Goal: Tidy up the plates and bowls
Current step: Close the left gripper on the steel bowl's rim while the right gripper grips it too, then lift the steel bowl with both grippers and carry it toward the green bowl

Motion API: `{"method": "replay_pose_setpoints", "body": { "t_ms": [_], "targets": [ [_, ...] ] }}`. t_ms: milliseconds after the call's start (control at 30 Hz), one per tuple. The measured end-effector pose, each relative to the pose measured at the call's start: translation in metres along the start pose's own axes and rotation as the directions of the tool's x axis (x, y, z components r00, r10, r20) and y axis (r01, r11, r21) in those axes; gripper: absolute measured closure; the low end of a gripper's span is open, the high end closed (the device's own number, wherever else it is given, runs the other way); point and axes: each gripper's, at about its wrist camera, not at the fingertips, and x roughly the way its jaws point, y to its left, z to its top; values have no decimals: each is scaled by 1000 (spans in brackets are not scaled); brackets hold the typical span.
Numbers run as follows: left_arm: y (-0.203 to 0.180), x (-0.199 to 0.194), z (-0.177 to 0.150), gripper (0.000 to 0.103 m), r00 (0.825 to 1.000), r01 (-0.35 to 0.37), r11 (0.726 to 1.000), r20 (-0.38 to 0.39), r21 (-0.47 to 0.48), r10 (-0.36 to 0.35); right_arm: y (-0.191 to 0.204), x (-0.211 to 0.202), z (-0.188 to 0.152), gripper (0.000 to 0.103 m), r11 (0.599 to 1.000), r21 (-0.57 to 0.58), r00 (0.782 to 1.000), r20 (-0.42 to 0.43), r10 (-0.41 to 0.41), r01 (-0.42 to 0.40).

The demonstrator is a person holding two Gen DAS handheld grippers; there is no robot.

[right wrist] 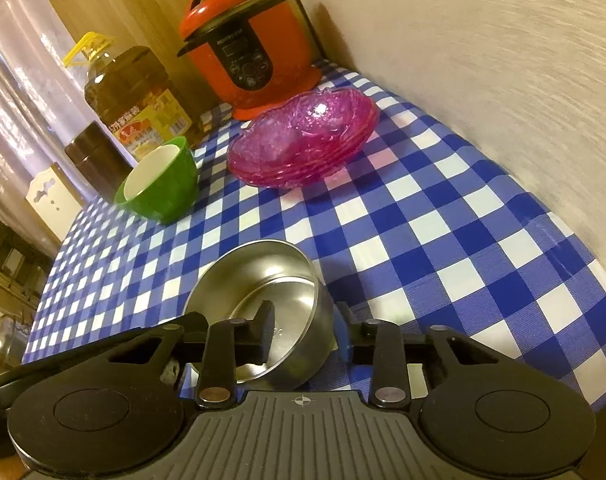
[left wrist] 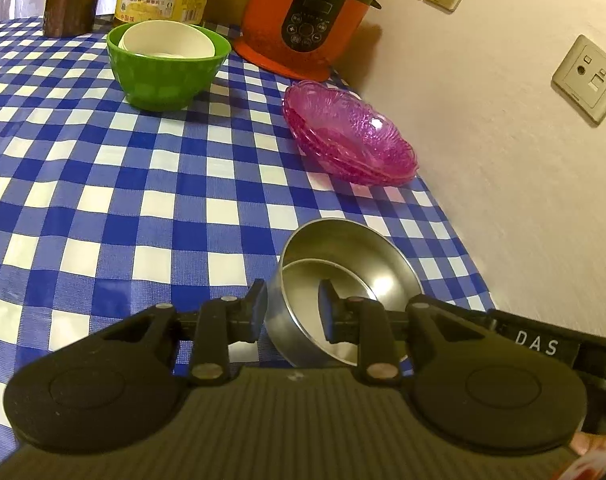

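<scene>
Left wrist view: my left gripper clamps the near wall of 2 nested steel bowls, 1 finger outside, 1 inside. At 11 o'clock, a white bowl sits in a green bowl; at 1 o'clock, stacked pink glass plates lie on the blue checked tablecloth, before an orange pressure cooker.

Right wrist view: my right gripper straddles the same steel bowls' wall; whether its pads press, I cannot tell. Oil bottle at 10 o'clock.
</scene>
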Motion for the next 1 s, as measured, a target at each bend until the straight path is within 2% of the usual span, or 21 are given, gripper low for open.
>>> {"method": "replay_pose_setpoints", "body": {
  "t_ms": [333, 700, 1000],
  "targets": [
    [0, 2, 0, 88, 1000, 0, 1000, -6, 4, 0, 2, 5, -1, 80, 1000, -15, 1000, -8, -12, 12],
    [-1, 2, 1, 94, 1000, -15, 1000, -10, 21, 16, 1, 7, -1, 95, 999, -19, 999, -13, -32, 32],
    [0, -1, 0, 95, 1000, -13, 1000, -4, 28, 13, 0, 6, -1, 95, 999, -14, 999, -11, -35, 34]
  ]
}}
